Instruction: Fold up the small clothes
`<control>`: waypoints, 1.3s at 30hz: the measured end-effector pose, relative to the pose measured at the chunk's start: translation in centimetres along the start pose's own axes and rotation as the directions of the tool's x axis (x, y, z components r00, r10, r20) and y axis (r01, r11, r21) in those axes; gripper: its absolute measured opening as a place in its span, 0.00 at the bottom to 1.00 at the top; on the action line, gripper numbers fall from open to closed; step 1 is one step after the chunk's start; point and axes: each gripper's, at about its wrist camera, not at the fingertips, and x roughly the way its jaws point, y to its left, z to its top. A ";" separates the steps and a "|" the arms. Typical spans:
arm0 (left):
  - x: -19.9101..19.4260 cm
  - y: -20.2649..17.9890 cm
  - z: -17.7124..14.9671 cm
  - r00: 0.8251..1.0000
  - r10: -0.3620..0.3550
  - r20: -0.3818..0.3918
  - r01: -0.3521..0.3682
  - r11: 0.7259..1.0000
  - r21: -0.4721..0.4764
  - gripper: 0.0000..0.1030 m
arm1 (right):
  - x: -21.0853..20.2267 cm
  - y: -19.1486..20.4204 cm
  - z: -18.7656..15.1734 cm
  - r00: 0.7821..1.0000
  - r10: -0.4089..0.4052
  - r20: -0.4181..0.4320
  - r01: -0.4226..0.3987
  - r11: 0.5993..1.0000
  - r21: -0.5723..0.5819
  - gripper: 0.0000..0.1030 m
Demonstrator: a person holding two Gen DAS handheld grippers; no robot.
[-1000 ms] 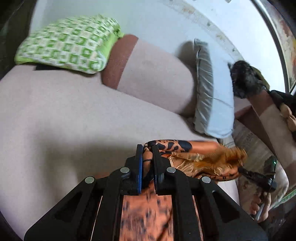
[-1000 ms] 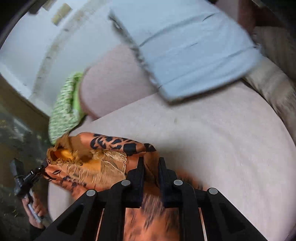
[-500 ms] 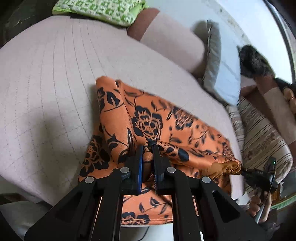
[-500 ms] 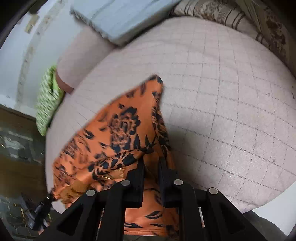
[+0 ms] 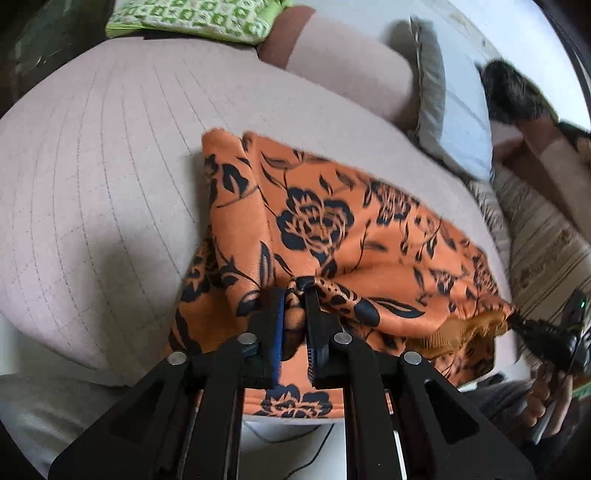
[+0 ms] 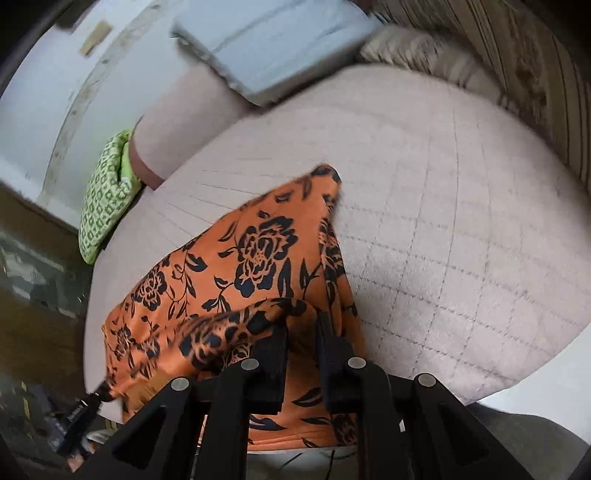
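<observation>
Left gripper (image 5: 294, 291) clamped on bunched edge of orange floral garment (image 5: 332, 229), fabric pinched between the two black fingers (image 5: 271, 314). Right gripper (image 6: 301, 325) likewise closed on same garment (image 6: 258, 258), fold of cloth caught between fingers, seen far right of left view pulling the opposite corner (image 5: 532, 325). Person's hand (image 5: 543, 398) on right gripper's handle, lower right of left view. Garment spread flat over pinkish quilted bed surface (image 5: 92, 184), far corner lying toward pillows, near edge hanging over front of mattress. Held edge lifted and doubled above the flat layer, yellow-orange lining showing near right corner. Behind garment: pink bolster (image 5: 351, 74) with brown end, green-and-white patterned pillow (image 5: 192, 16) at far left, grey-blue pillow (image 5: 454, 110) leaning beside bolster. Striped beige blanket (image 5: 543, 251) at right edge of bed. Dark furry object (image 5: 513, 96) beyond grey-blue pillow, identity unclear. Grey fabric under left gripper at bottom, unclear what.
</observation>
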 end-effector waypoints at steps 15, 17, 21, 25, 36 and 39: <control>-3.2 1.9 -1.4 0.968 -0.236 0.084 0.247 0.952 -0.181 0.41 | -3.2 -2.5 -4.4 0.975 0.213 0.060 -0.220 0.962 0.161 0.26; -3.5 0.6 -2.0 0.964 -0.250 0.095 0.262 0.954 -0.144 0.44 | -3.2 -1.6 -5.1 0.959 0.278 0.051 -0.283 0.948 0.148 0.29; -1.0 -1.2 -2.5 0.962 -0.274 -0.015 0.269 0.951 -0.151 0.47 | -0.8 1.2 -5.5 0.937 0.345 -0.046 -0.339 0.935 0.106 0.38; 2.0 -1.8 -3.1 0.926 -0.356 -0.124 0.317 0.913 -0.255 0.47 | 2.4 2.0 -6.0 0.918 0.365 -0.156 -0.344 0.927 0.146 0.38; 5.1 0.4 -2.8 0.899 -0.408 -0.157 0.321 0.860 -0.395 0.47 | 4.8 -2.9 -5.5 0.933 0.327 -0.148 -0.255 0.894 0.368 0.38; 5.1 0.2 -2.8 0.905 -0.403 -0.136 0.327 0.864 -0.384 0.47 | 4.9 -2.6 -5.2 0.930 0.344 -0.130 -0.278 0.888 0.366 0.38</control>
